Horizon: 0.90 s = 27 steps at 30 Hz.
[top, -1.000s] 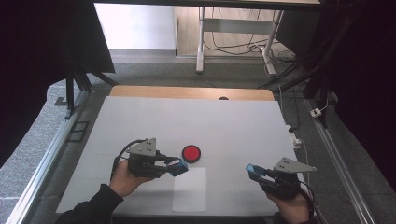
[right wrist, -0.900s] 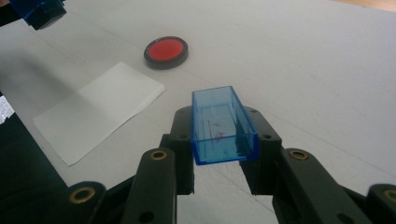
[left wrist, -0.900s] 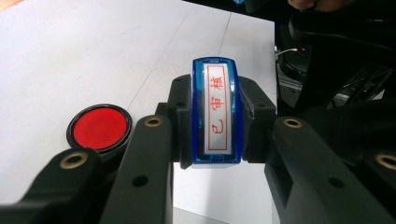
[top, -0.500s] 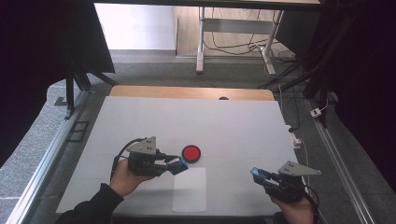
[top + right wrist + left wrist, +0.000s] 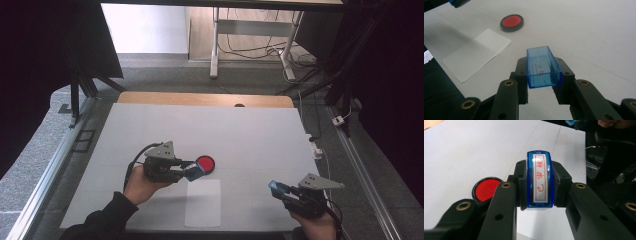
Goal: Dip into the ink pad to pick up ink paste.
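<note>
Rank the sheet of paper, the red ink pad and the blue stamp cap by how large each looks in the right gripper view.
1. Sheet of paper, widest by far.
2. Blue stamp cap, held between the right gripper jaws; its nearness to the camera enlarges it.
3. Red ink pad, smallest, though it lies farthest off, so this order is unsure.

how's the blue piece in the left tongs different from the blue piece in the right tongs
The stamp body in the left tongs is filled, showing a white face with red characters; the cap in the right tongs is a hollow, see-through box. The stamp body hovers beside the red ink pad; the cap sits far from it, near the table's front right. Both are blue plastic and clamped.
</note>
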Motion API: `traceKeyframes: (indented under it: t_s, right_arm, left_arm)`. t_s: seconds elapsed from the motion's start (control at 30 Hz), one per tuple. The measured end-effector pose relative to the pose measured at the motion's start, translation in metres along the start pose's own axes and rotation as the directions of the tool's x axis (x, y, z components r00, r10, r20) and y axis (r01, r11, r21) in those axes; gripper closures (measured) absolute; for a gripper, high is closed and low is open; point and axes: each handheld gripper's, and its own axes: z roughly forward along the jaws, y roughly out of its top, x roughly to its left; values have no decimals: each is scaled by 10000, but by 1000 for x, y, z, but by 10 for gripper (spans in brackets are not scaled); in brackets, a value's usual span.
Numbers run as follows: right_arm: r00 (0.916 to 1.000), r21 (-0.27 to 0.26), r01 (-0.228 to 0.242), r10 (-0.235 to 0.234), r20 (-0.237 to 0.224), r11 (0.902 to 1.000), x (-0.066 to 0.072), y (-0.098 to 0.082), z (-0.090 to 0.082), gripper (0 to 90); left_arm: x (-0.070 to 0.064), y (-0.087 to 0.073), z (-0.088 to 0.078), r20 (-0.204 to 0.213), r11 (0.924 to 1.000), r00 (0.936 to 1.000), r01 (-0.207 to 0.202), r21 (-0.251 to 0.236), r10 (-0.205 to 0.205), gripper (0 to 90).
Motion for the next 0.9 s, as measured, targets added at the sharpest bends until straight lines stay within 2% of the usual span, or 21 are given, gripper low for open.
traceKeyframes:
  t_s: [0.27,0.4,0.73,0.9]
  right_arm:
    - [10000,-11,-10,10,-19,10000,0,-2,-1,687]
    - [10000,3,20,-20,-17,10000,1,-2,-1,688]
    - [10000,13,14,-14,-14,10000,0,-2,-2,688]
    - [10000,-15,3,-3,-8,10000,0,-3,-2,688]
  left_arm:
    - [7,6,7,-272,9991,9989,396,160,-392,695]
    - [12,10,11,-277,9974,9974,678,237,-671,695]
    - [21,16,34,-936,9952,9950,429,879,-346,695]
    - [28,18,40,-1080,9940,9929,590,916,-490,695]
